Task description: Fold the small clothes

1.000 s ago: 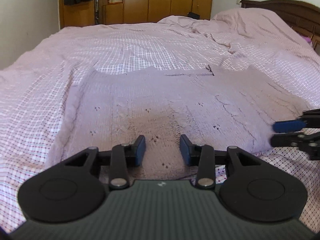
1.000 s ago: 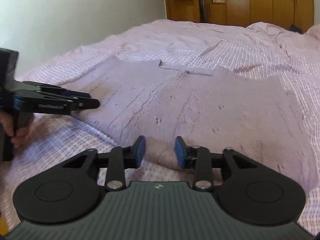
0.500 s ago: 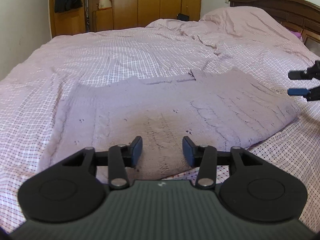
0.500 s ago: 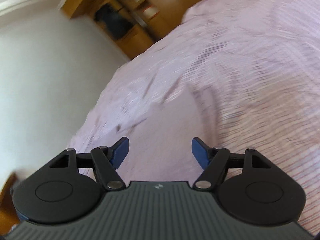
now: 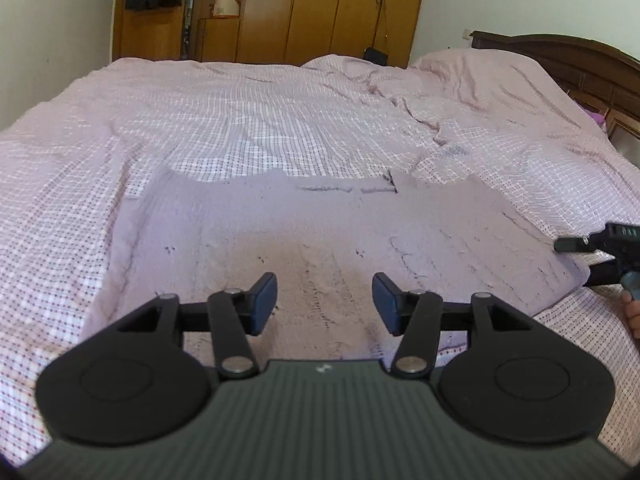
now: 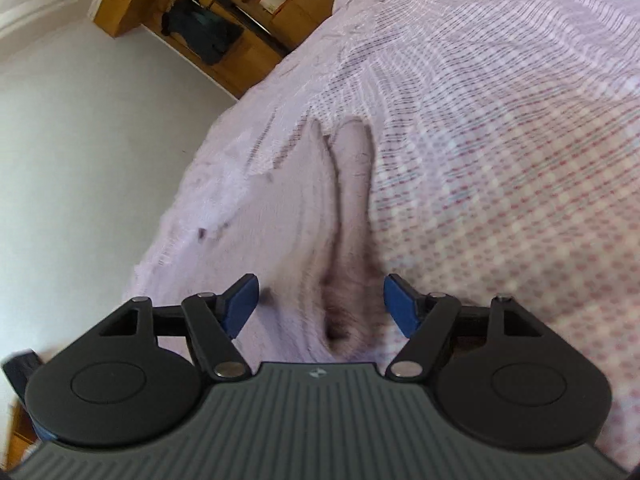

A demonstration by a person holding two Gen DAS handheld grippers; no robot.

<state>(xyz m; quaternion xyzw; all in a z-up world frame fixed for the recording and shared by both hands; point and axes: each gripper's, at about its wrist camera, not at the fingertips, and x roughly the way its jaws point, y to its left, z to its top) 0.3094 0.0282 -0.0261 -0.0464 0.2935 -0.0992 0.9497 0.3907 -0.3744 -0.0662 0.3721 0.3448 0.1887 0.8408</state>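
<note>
Left wrist view: my left gripper (image 5: 324, 300) tilts down over the near edge of the lilac knit garment (image 5: 320, 240), lying flat on the checked bedspread (image 5: 280, 128); its jaws are opening, pinching nothing. My right gripper (image 6: 320, 304), rolled sideways at the garment's right end, straddles the folded edge, spread without gripping.

I see the knitted garment (image 5: 320, 232) flat on the bed (image 5: 280, 128), wardrobe (image 5: 328, 8) behind, headboard (image 5: 568, 60) to the right.
</note>
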